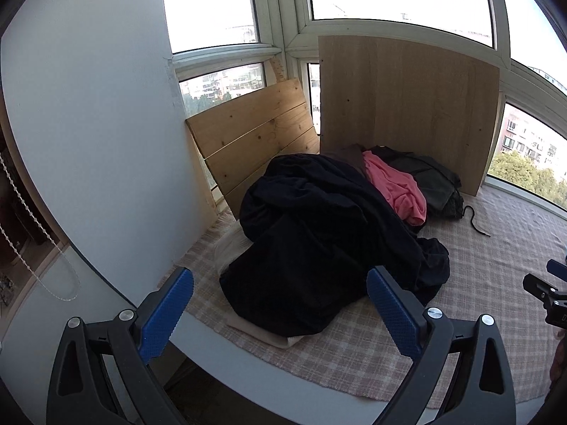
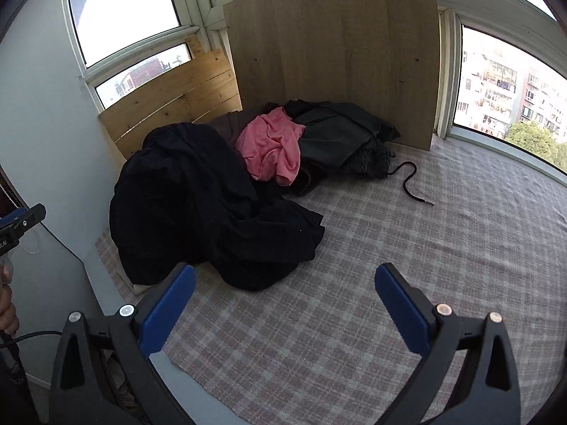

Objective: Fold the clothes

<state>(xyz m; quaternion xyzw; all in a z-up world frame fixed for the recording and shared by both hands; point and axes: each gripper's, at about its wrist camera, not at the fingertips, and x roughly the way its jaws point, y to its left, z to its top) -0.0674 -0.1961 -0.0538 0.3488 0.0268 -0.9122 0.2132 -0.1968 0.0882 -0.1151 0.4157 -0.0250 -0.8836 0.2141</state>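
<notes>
Clothes (image 1: 329,248) heaped just beyond spread left fingers (image 1: 388,310), untouched.

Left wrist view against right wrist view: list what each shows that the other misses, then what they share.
Only the left wrist view shows the bead cord by the wall and much of the cream fabric under the black garment. Only the right wrist view shows the wide bare stretch of checked cloth at right. Both show the pink garment, grey garment, black drawstring, two wooden boards, and open fingers on the left gripper and right gripper.
</notes>
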